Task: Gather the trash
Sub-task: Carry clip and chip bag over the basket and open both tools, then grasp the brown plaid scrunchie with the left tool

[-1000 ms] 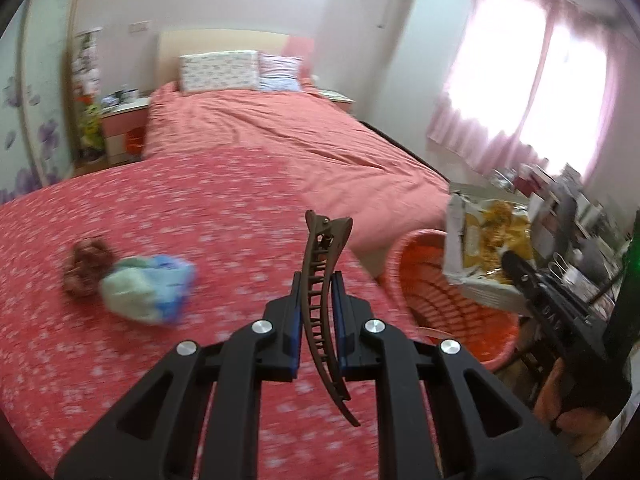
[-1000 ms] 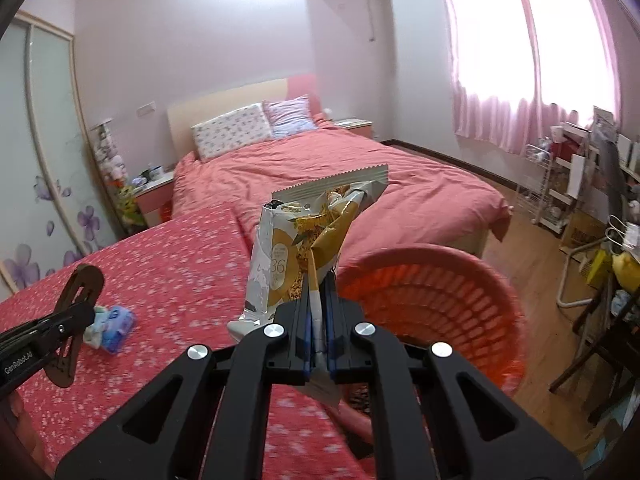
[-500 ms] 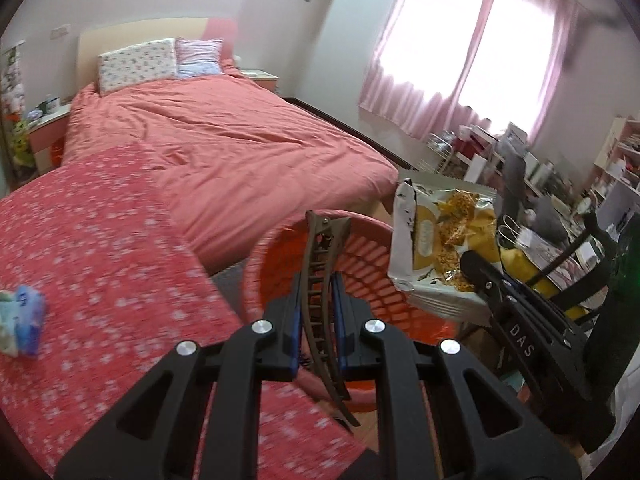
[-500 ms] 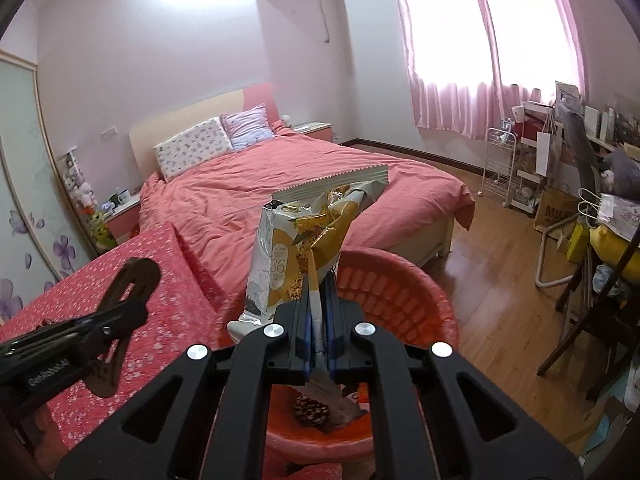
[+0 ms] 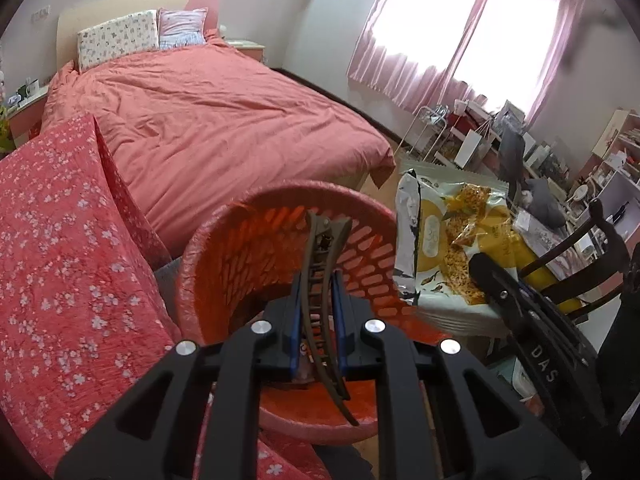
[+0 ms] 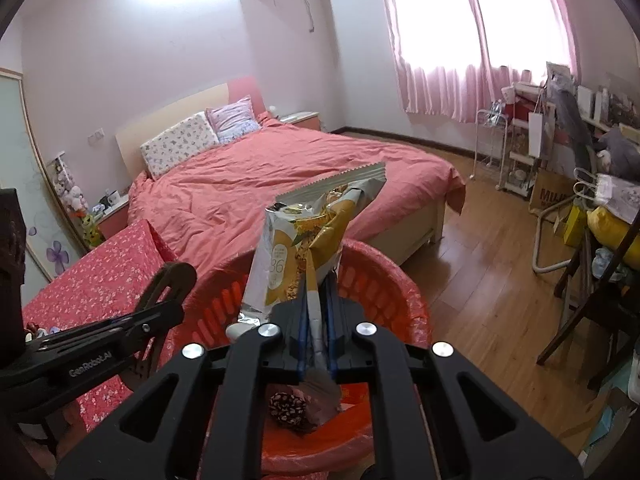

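My left gripper (image 5: 316,312) is shut on a brown hair clip (image 5: 322,276), which stands upright over the mouth of the orange basket (image 5: 248,240). My right gripper (image 6: 318,320) is shut on a white and yellow snack bag (image 6: 308,248), held upright above the same orange basket (image 6: 404,292). The snack bag (image 5: 444,248) also shows to the right in the left wrist view, just past the basket's rim. The left gripper (image 6: 160,300) reaches in from the left in the right wrist view. A dark patterned scrunchie (image 6: 286,408) lies in the basket's bottom.
A table with a red flowered cloth (image 5: 60,260) stands to the left of the basket. Behind it is a bed with a pink cover (image 5: 208,120). Dark chairs (image 6: 600,312) and cluttered shelves (image 6: 532,136) fill the right side, with wooden floor (image 6: 492,280) between.
Both grippers have swung from over the flowered table to above the orange basket, each keeping its load. The blue and green wad on the table has left the left wrist view.
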